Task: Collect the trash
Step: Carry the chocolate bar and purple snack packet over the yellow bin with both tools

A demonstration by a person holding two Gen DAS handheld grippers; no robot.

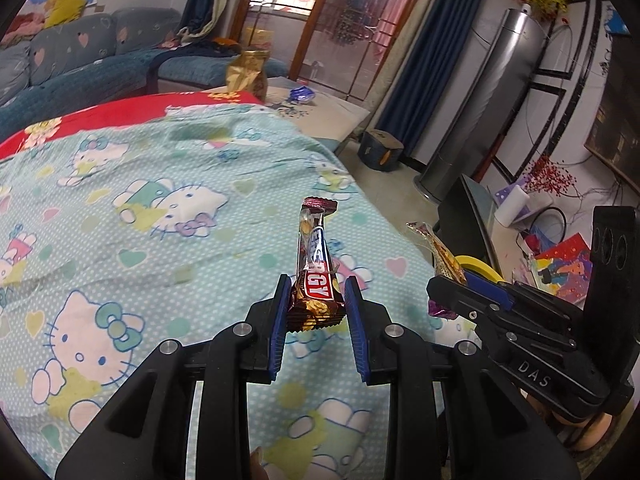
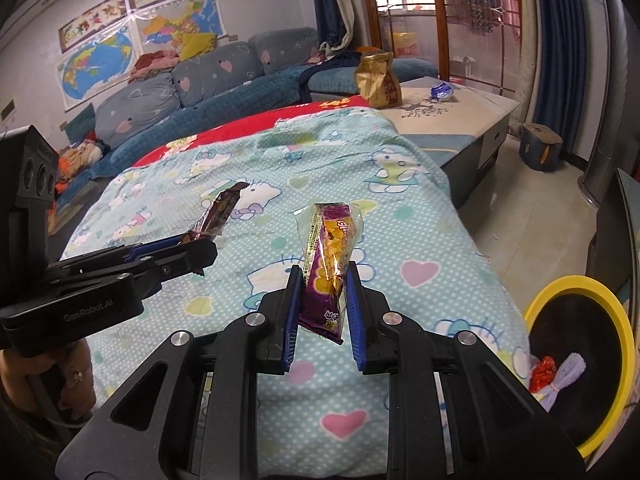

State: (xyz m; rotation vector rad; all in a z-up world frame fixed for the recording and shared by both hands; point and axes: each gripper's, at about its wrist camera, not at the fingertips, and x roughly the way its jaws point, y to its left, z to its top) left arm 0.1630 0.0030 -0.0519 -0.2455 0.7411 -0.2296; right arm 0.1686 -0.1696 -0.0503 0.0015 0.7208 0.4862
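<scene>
My left gripper [image 1: 316,300] is shut on a brown and red snack bar wrapper [image 1: 314,264] and holds it upright above the Hello Kitty sheet [image 1: 160,208]. My right gripper [image 2: 322,300] is shut on a purple and yellow biscuit wrapper [image 2: 328,264], also held upright above the sheet [image 2: 420,240]. Each gripper shows in the other's view: the right one [image 1: 452,292] at the right, the left one [image 2: 200,246] at the left with the brown wrapper [image 2: 218,212]. A yellow-rimmed black bin [image 2: 580,340] stands low at the right beside the table, with red and lilac scraps [image 2: 556,372] inside.
A gold bag [image 2: 378,80] and a blue wrapper [image 2: 442,92] lie on the bare far end of the table [image 2: 472,116]. A blue sofa [image 2: 200,92] runs behind. A dark stool [image 2: 540,148] and a grey tower unit [image 1: 480,108] stand on the floor at the right.
</scene>
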